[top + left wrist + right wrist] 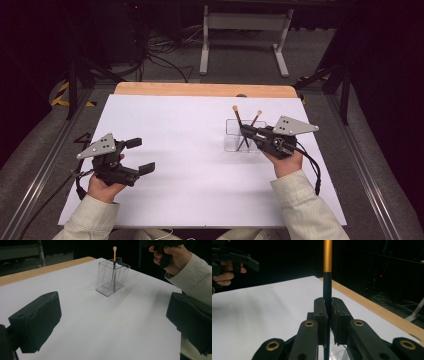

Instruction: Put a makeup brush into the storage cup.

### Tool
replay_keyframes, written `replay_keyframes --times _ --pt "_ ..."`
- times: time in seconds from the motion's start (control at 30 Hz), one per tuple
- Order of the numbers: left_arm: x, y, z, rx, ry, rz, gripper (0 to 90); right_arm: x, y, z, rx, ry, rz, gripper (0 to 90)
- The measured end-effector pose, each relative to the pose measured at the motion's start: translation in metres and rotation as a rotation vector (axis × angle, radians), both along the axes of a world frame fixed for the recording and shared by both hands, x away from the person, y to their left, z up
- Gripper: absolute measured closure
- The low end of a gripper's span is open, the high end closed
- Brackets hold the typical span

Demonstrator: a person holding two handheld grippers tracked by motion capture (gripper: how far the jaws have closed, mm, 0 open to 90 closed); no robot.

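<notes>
Resting near the table's front edge, the left gripper (135,156) has its jaws spread wide with nothing between them. Farther out, the right gripper (328,307) is clamped on the dark handle of a brush (327,277), held upright over the clear plastic holder (235,134) where another brush (254,120) already leans. Lowered off-centre, the handle could catch the holder's rim or inner divider and tip the light box over.
</notes>
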State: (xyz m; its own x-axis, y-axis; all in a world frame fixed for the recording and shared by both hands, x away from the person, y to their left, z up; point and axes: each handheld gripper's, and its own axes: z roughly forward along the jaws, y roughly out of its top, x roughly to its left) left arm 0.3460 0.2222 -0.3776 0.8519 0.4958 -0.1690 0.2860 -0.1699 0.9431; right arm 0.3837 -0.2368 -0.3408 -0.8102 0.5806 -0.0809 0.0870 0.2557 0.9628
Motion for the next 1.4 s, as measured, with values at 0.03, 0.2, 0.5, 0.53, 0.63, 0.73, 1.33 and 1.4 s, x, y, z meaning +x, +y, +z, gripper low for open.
replay_keyframes --times 0.03,0.2,0.5,0.53,0.63,0.73,1.33,1.4 --pt "0.0 0.0 0.0 0.0 -0.004 0.001 0.6 0.001 -0.001 0.0 0.007 0.0 -0.005 83.2" --pt "0.0 0.001 0.0 0.004 -0.007 0.002 0.6 0.006 -0.003 0.0 0.058 -0.012 -0.022 83.2" --pt "0.0 0.001 -0.001 0.001 -0.003 0.0 0.6 0.017 -0.005 -0.004 0.112 -0.027 -0.063 83.2" --pt "0.0 0.001 -0.001 0.001 0.0 -0.001 0.6 0.019 -0.005 -0.003 0.121 -0.029 -0.069 83.2" --pt "-0.001 0.0 -0.001 0.002 0.0 -0.001 0.6 0.023 -0.007 -0.003 0.149 -0.031 -0.084 83.2" --pt "-0.001 0.001 -0.001 -0.001 0.001 0.001 0.6 0.028 -0.007 -0.005 0.169 -0.021 -0.098 83.2" --pt "0.0 0.001 -0.003 0.002 0.005 -0.001 0.6 0.042 -0.009 -0.017 0.226 -0.043 -0.189 83.1" --pt "0.001 0.001 -0.003 0.002 0.004 -0.001 0.6 0.043 -0.009 -0.019 0.22 -0.043 -0.202 83.1"
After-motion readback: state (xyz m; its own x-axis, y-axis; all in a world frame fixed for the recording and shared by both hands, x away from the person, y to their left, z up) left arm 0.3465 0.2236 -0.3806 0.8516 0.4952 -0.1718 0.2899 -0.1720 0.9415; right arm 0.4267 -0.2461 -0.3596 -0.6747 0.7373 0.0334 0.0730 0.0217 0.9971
